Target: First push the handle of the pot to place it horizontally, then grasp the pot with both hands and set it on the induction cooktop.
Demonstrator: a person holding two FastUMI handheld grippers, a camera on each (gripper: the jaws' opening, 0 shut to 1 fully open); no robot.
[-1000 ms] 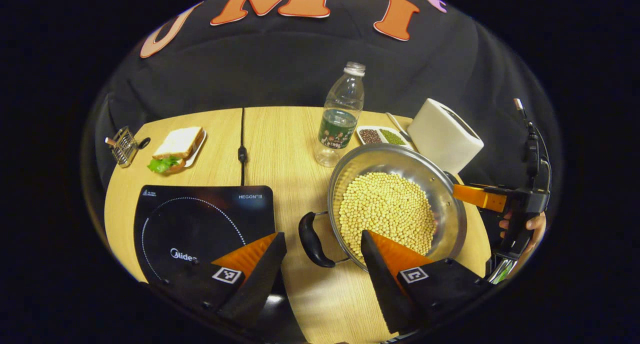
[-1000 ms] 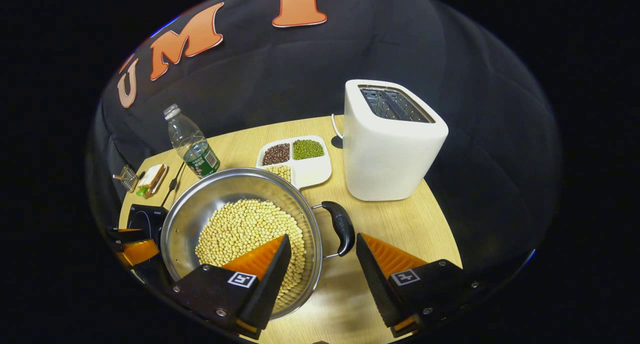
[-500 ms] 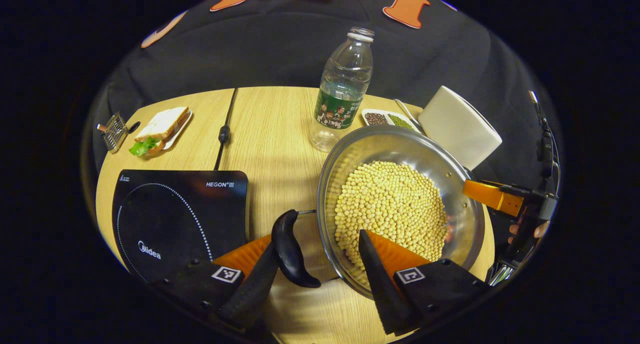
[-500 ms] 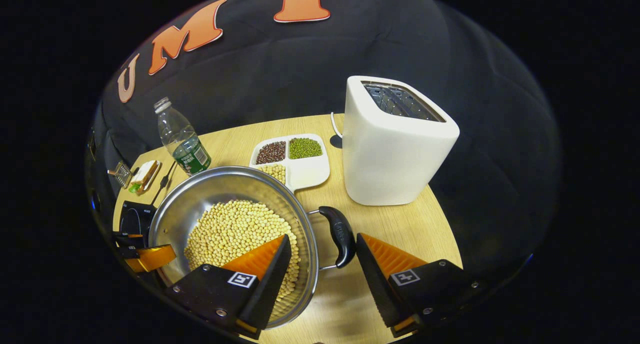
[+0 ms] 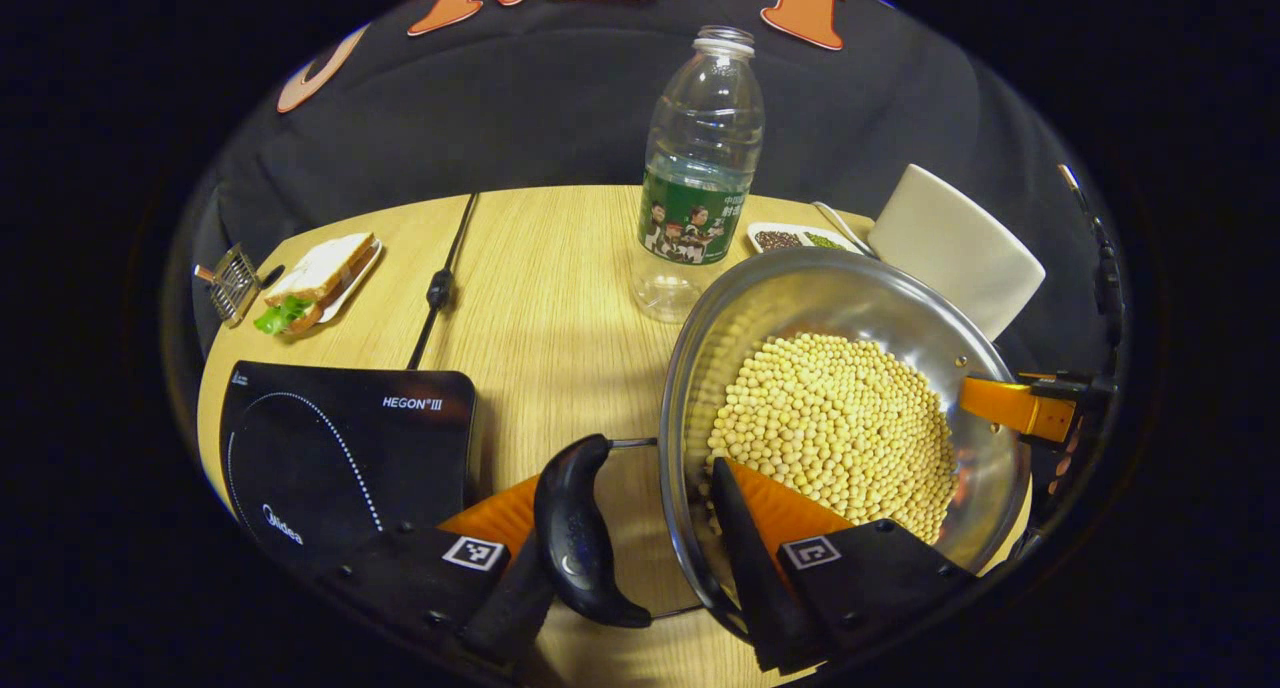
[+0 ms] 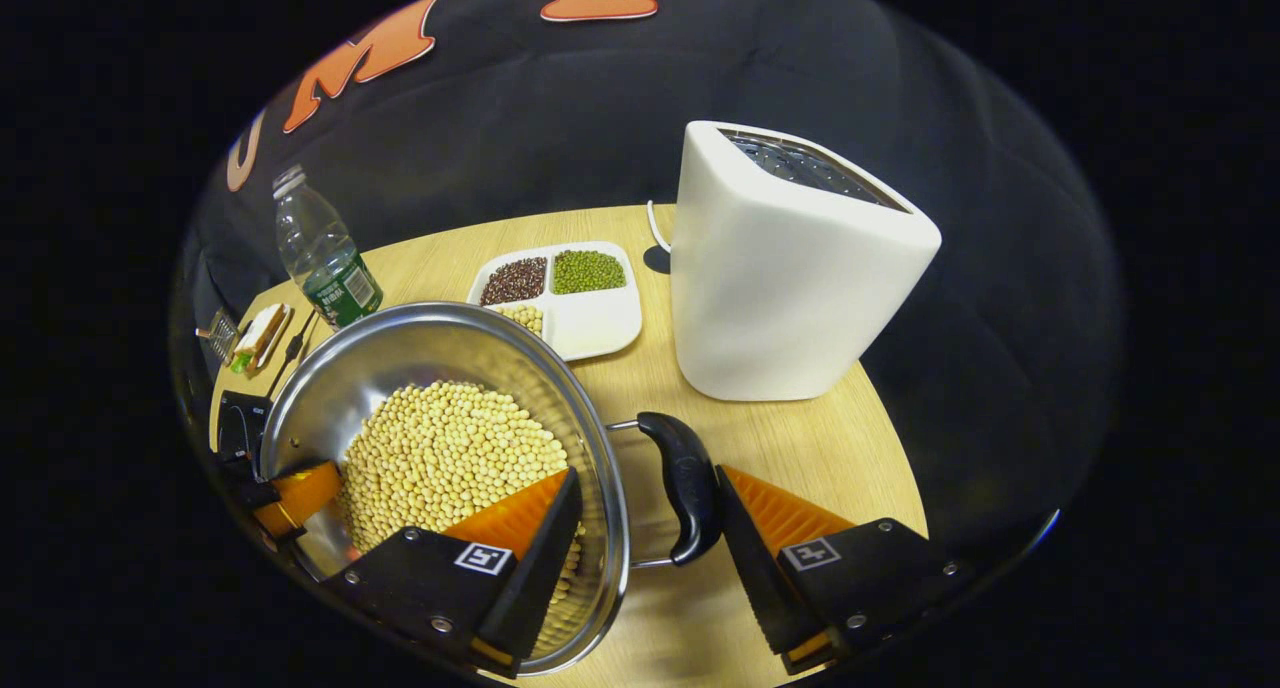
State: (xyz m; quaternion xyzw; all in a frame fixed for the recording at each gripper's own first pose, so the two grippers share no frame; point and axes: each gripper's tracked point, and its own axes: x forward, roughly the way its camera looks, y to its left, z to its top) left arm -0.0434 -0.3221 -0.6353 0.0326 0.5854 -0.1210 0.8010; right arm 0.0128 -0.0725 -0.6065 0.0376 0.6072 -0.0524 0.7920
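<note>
I have the left claw [image 5: 640,558] spread apart around the pot's [image 5: 800,298] black handle [image 5: 575,533], one finger outside the handle, the other inside the rim over the beans [image 5: 835,428]. My right claw [image 6: 640,538] is likewise apart astride the opposite handle [image 6: 685,483]. The pot sits near the tabletop's [image 5: 545,298] front edge, beside the cooktop [image 5: 340,448] at the front left corner.

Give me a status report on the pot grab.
Left gripper and right gripper open, each straddling a black side handle. Steel pot of soybeans on the wooden table, beside the black induction cooktop. Clear water bottle stands behind.
</note>
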